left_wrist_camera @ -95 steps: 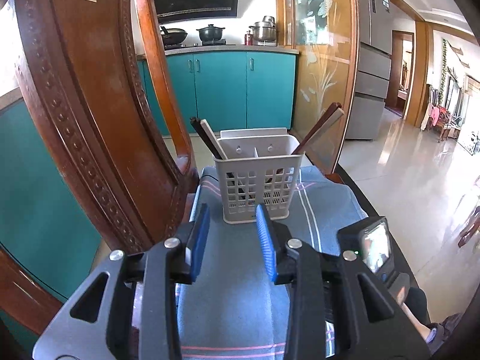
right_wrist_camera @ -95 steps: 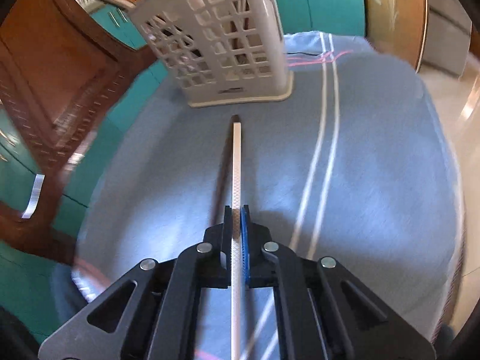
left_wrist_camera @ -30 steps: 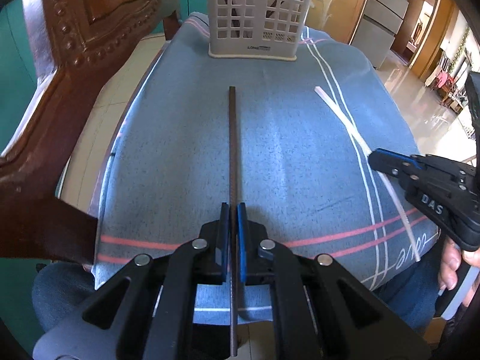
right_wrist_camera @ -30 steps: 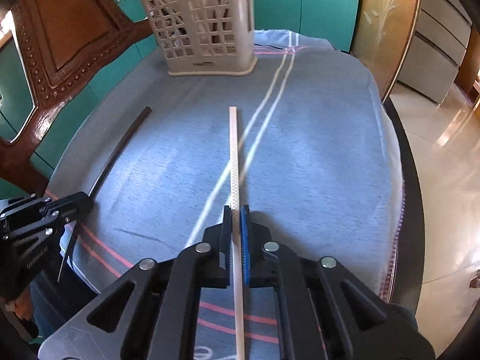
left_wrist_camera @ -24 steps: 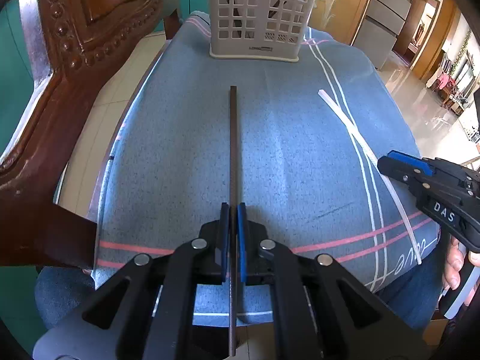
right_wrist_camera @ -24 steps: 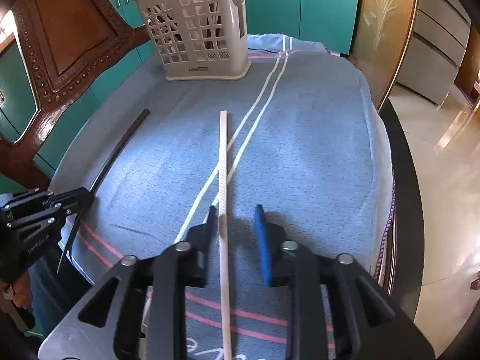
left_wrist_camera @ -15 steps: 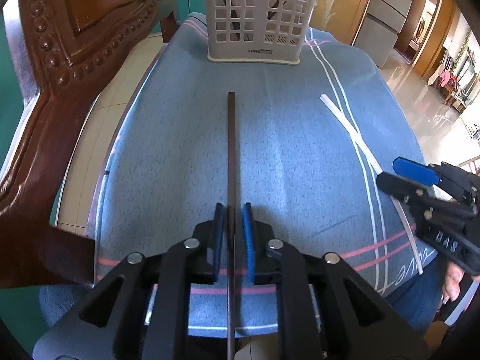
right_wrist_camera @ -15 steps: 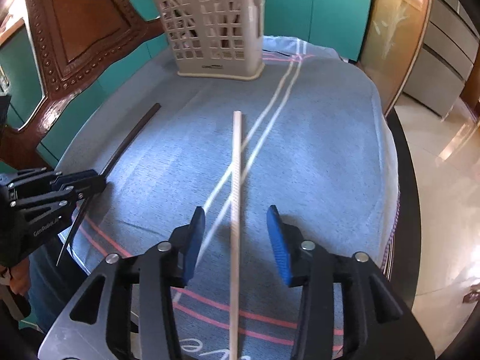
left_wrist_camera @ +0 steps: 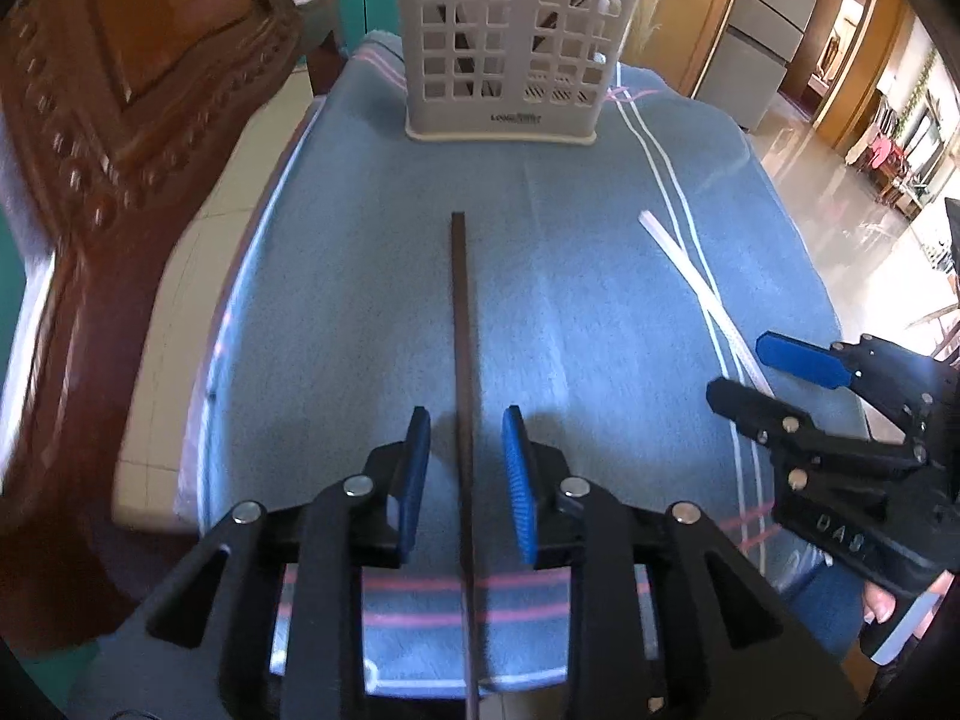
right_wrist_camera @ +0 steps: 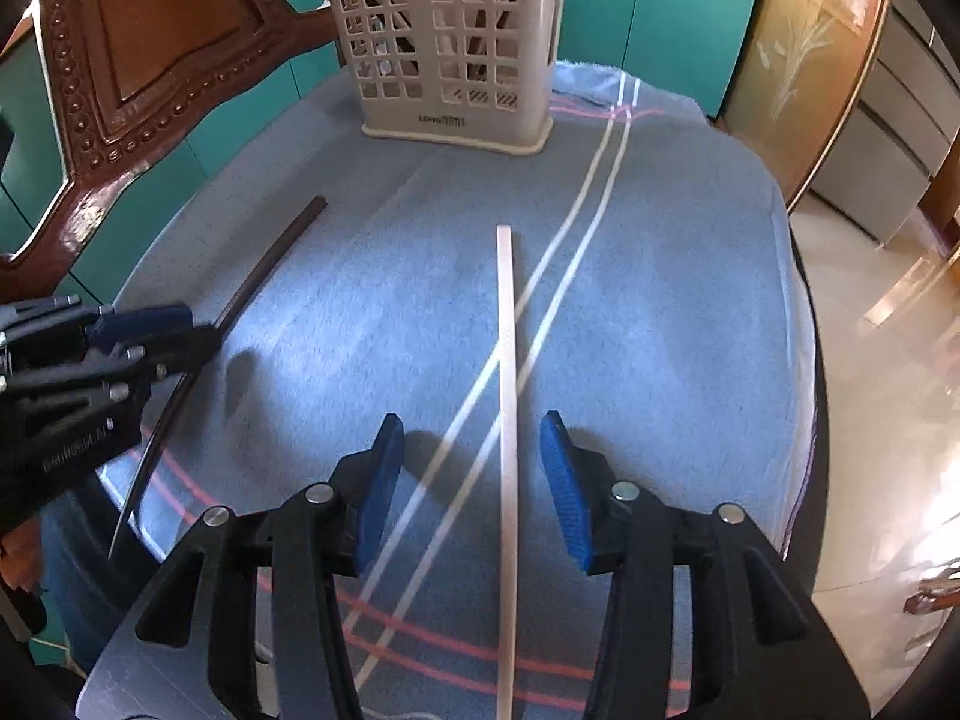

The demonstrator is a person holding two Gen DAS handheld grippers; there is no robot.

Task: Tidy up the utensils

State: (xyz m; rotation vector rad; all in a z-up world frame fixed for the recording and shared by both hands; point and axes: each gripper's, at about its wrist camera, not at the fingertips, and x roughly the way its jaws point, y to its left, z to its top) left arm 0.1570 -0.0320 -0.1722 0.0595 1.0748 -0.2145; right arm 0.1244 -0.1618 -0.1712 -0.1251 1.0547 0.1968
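Each chopstick lies lengthwise between parted, just-opening jaws, pointing at the utensil basket: dark chopstick under the left gripper, white chopstick under the right gripper.

A dark chopstick and a white chopstick lie flat before the upright utensil basket.

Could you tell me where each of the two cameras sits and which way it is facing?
Left wrist: sits on the left gripper, looking down and forward along a dark chopstick between its open jaws toward the basket; a fingertip of the other hand shows at the right edge.
Right wrist: sits on the right gripper, looking down along a white chopstick lying free between open jaws.
Shared: basket, both chopsticks, blue cloth, and each view shows the other gripper.
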